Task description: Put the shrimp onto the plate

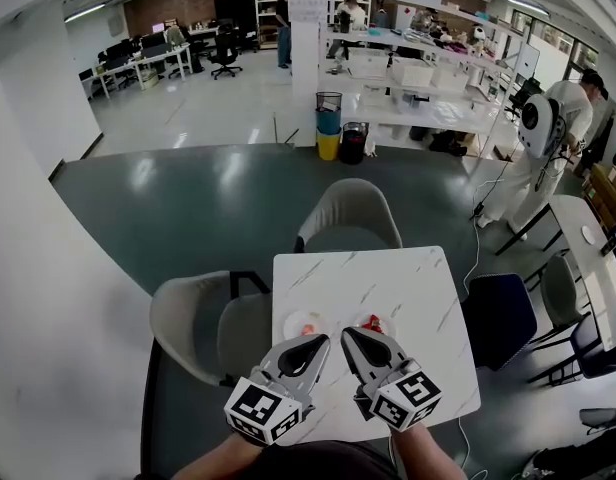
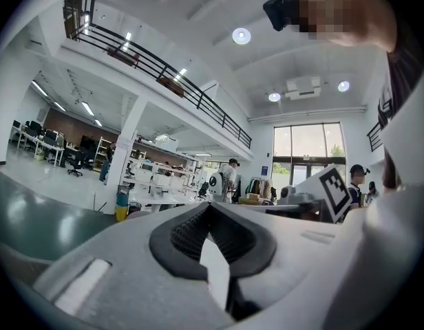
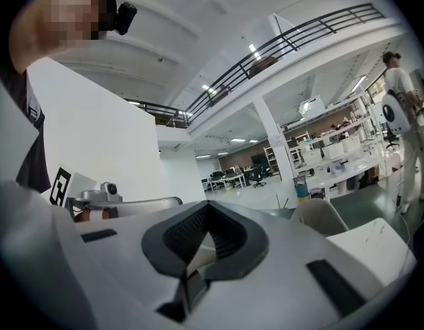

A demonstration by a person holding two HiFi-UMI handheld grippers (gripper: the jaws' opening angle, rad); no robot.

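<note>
On the white marble table (image 1: 388, 278), two small white plates lie side by side near the front edge. The left plate (image 1: 292, 322) carries a small orange-pink piece, maybe a shrimp (image 1: 308, 329). The right plate (image 1: 386, 326) carries a red piece (image 1: 371, 322). My left gripper (image 1: 323, 340) hovers just in front of the left plate, its jaws shut and empty. My right gripper (image 1: 346, 334) hovers in front of the right plate, also shut and empty. Both gripper views point up and outward: the left gripper (image 2: 210, 205) and right gripper (image 3: 208, 203) show closed tips, with neither plate visible.
A beige chair (image 1: 348, 218) stands at the table's far side and another (image 1: 203, 323) at its left. A dark blue chair (image 1: 498, 318) stands at the right. A person in white (image 1: 548, 138) stands further right, near a second table.
</note>
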